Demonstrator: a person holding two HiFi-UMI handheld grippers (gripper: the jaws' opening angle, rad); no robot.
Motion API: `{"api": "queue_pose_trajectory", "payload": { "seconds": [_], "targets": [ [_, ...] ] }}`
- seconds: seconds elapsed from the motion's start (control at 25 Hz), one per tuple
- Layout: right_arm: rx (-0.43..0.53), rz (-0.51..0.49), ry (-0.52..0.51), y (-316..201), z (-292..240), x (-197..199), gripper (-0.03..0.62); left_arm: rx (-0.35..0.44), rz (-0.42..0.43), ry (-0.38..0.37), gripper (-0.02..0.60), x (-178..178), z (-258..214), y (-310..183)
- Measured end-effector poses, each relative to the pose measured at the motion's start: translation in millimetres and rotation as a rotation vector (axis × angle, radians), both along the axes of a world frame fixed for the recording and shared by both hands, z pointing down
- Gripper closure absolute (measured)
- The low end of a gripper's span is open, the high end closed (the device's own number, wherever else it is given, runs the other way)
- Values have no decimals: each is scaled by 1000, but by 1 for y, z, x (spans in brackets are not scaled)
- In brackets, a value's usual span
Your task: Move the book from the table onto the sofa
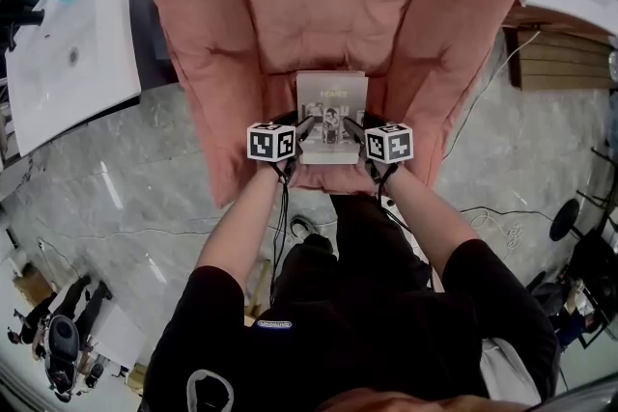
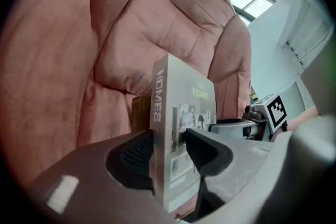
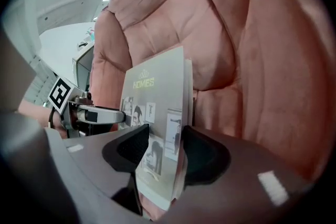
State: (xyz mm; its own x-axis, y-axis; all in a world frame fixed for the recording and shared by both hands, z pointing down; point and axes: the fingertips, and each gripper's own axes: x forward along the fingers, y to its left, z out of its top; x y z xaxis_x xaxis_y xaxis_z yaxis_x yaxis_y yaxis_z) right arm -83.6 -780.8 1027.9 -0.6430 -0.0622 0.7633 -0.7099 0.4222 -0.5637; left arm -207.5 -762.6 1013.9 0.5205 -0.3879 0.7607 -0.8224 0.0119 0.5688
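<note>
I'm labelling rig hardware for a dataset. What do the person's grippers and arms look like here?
The left gripper and right gripper each carry a white cube printed with black square markers. Their bodies are grey, the jaws dark with ribbed pads. A black cable hangs from the left one. The person wears black short sleeves.

The sofa (image 1: 328, 5) is matt, creased pink cloth, the book (image 1: 331, 101) has a smooth paper cover with slight sheen, the left claw (image 2: 168, 150) and right claw (image 3: 161, 147) are dull dark plastic, ribbed inside, and the floor (image 1: 126, 198) is glossy veined stone.
</note>
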Motion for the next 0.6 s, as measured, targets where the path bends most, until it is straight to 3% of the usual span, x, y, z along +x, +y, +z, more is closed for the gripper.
{"api": "queue_pose_trajectory", "payload": {
  "seconds": [0.36,0.6],
  "targets": [
    [-85,-1,6,0,40,-7,355,-58,-6,-39,376,-8,41,-2],
    [-86,-16,6,-5,48,-9,338,-33,18,-24,355,-9,49,-7]
  ]
}}
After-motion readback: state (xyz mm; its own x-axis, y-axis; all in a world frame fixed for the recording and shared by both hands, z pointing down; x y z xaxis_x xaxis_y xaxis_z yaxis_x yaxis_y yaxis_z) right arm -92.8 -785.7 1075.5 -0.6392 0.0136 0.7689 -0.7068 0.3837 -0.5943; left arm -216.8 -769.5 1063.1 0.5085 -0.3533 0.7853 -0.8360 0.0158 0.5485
